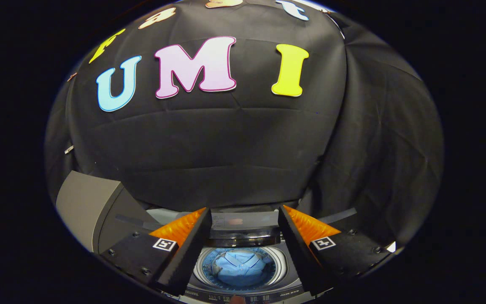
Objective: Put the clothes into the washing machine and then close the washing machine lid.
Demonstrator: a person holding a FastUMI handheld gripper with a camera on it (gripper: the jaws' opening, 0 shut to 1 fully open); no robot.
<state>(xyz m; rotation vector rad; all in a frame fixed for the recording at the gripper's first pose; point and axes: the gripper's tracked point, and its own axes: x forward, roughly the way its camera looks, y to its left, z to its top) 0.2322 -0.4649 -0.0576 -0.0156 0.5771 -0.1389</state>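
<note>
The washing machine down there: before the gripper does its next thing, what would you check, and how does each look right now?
1. Blue garment inside the drum: ok.
2. Nothing draped over the drum rim: ok, as far as the fingers leave it visible.
3. Washing machine lid shut: not ok, it stands raised behind the opening.
4. Gripper free: ok, open and holding nothing.
5. Fingers placed to grasp the lid: cannot tell.
</note>
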